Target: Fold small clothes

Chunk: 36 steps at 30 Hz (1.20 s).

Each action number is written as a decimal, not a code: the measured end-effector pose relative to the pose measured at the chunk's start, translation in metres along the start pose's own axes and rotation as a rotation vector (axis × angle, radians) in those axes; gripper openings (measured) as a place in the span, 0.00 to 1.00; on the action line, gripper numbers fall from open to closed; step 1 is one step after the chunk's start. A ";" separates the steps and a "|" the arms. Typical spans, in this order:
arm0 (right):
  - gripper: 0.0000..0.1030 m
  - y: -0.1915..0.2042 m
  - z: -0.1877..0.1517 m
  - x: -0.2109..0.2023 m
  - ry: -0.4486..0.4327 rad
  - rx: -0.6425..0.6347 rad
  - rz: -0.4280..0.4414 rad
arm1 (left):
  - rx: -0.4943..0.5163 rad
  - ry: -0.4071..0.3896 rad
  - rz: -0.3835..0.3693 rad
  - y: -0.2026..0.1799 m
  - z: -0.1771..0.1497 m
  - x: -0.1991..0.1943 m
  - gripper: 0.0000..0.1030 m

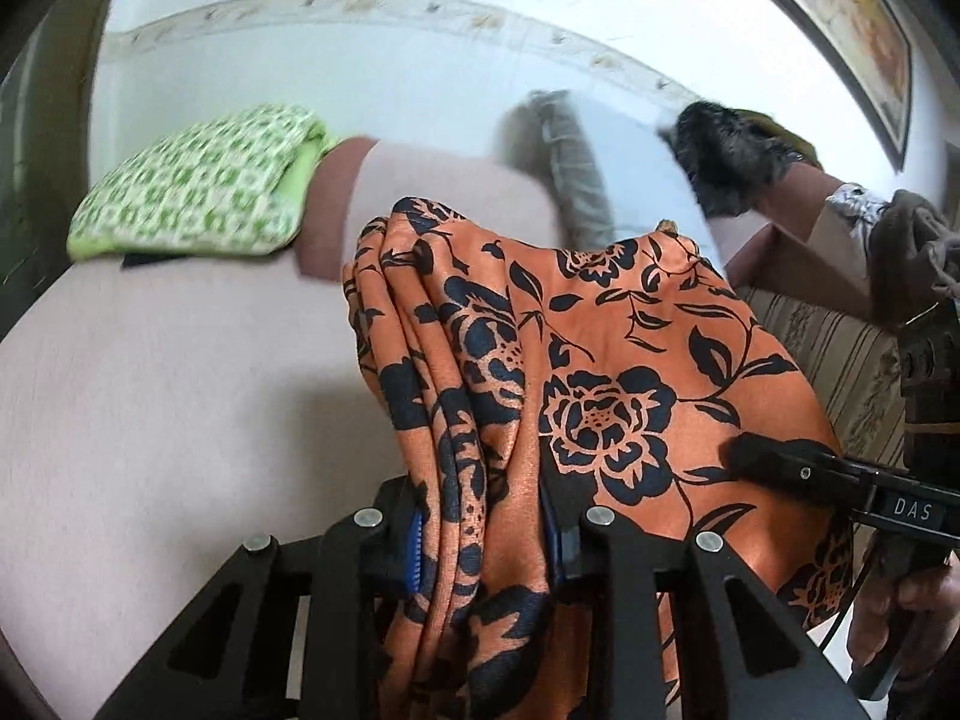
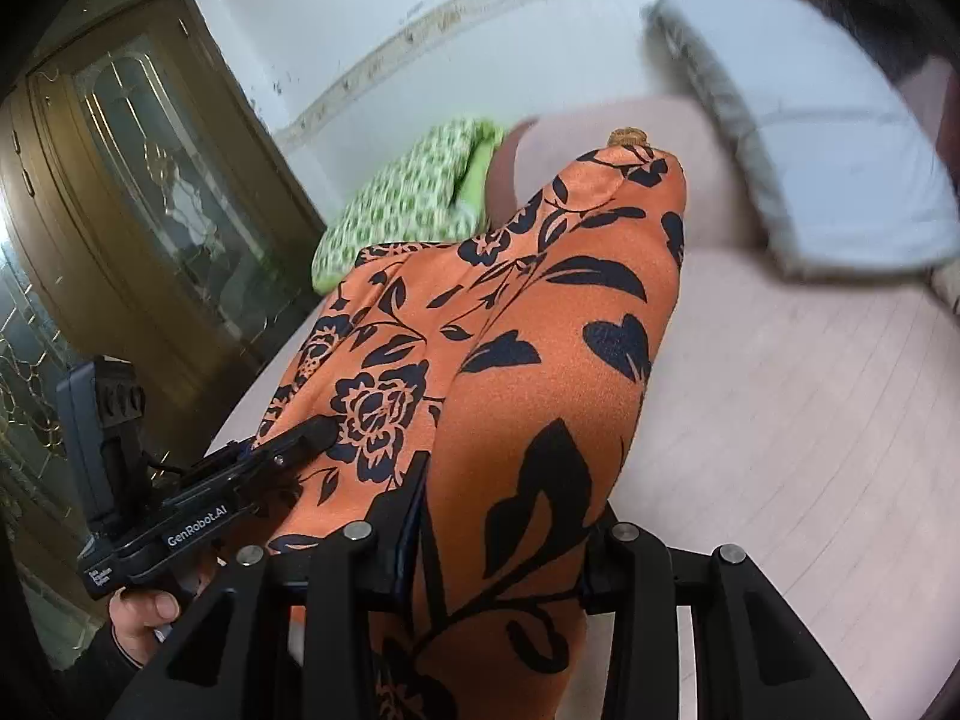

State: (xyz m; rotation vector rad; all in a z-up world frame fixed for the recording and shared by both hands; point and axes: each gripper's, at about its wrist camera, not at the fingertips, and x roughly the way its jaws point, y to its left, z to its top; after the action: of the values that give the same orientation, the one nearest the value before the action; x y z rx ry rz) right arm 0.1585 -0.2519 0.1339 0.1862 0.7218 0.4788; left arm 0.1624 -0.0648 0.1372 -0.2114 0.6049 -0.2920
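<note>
An orange garment with a black flower print (image 1: 600,360) is held up off the pale pink bed (image 1: 150,390) between both grippers. My left gripper (image 1: 486,546) is shut on a bunched fold of it. My right gripper (image 2: 504,546) is shut on another part of the same garment (image 2: 540,330), which drapes over its fingers. The right gripper also shows in the left wrist view (image 1: 780,462) at the right, pressed on the cloth. The left gripper also shows in the right wrist view (image 2: 300,444) at the left, on the cloth.
A green patterned pillow (image 1: 198,192) lies at the head of the bed. A white pillow (image 2: 810,138) lies further right. A dark furry item (image 1: 732,156) and a striped sofa (image 1: 840,372) are at the right. A wooden glass cabinet (image 2: 138,180) stands left.
</note>
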 end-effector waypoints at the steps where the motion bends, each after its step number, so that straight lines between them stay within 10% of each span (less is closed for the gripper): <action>1: 0.39 -0.006 0.006 -0.005 -0.010 -0.004 -0.006 | 0.006 -0.010 -0.006 -0.002 0.007 0.003 0.30; 9: 0.39 -0.063 -0.002 0.023 0.010 0.066 -0.042 | 0.003 0.070 0.009 0.006 -0.009 0.042 0.33; 15: 0.57 -0.133 -0.060 0.083 0.185 0.216 -0.200 | -0.060 0.329 0.121 0.040 -0.075 0.112 0.42; 22: 0.61 -0.122 -0.059 0.030 0.031 0.196 -0.226 | -0.018 0.178 0.084 0.045 -0.071 0.051 0.50; 24: 0.65 -0.102 -0.052 0.011 -0.035 0.183 -0.164 | 0.009 0.142 0.073 0.036 -0.071 0.039 0.66; 27: 0.69 -0.090 -0.063 0.017 0.006 0.186 -0.038 | 0.031 0.191 0.078 0.028 -0.088 0.050 0.72; 30: 0.72 -0.116 -0.103 0.066 0.251 0.289 -0.038 | 0.065 0.414 0.140 0.033 -0.120 0.091 0.72; 36: 0.71 -0.110 -0.068 0.039 0.168 0.297 -0.017 | 0.018 0.222 0.116 0.028 -0.088 0.048 0.75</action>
State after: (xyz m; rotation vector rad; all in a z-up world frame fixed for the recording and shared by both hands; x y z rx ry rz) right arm 0.1774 -0.3290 0.0248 0.4215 0.9580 0.3714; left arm 0.1541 -0.0642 0.0333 -0.1270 0.8306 -0.2099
